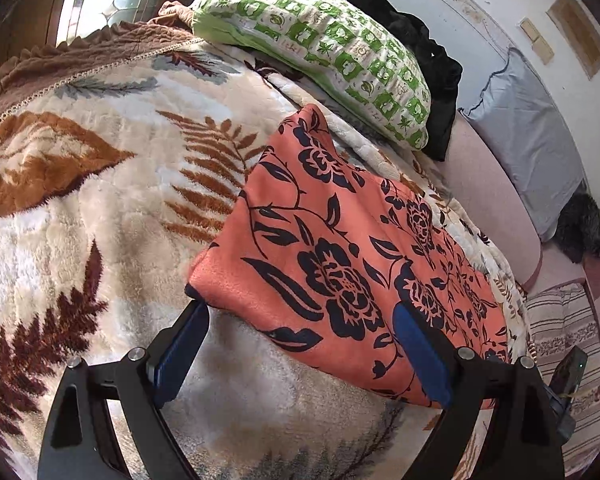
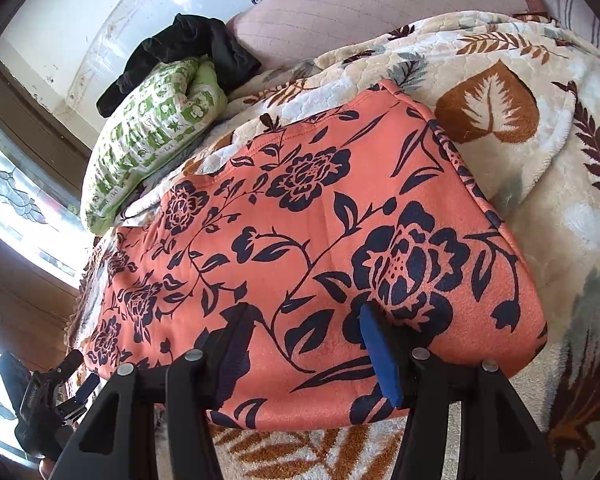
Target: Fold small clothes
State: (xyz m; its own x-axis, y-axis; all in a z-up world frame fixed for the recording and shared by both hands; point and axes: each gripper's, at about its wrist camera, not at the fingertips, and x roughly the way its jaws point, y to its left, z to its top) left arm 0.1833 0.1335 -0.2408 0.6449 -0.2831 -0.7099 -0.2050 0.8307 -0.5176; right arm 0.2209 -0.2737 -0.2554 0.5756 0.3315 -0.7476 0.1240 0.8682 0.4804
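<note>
Orange floral garment point(image 1: 340, 248) flat on blanket point(image 1: 100, 200); left tool point(image 1: 296, 344) and right tool point(image 2: 300, 344) over near edge, spread apart, gripping nothing.

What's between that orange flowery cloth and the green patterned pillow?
Only the leaf-print blanket; the orange garment and green pillow lie apart, shown in both wrist views.

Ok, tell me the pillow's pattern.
Pillow: white with green squares and leaf prints, clearest in the left wrist view.
</note>
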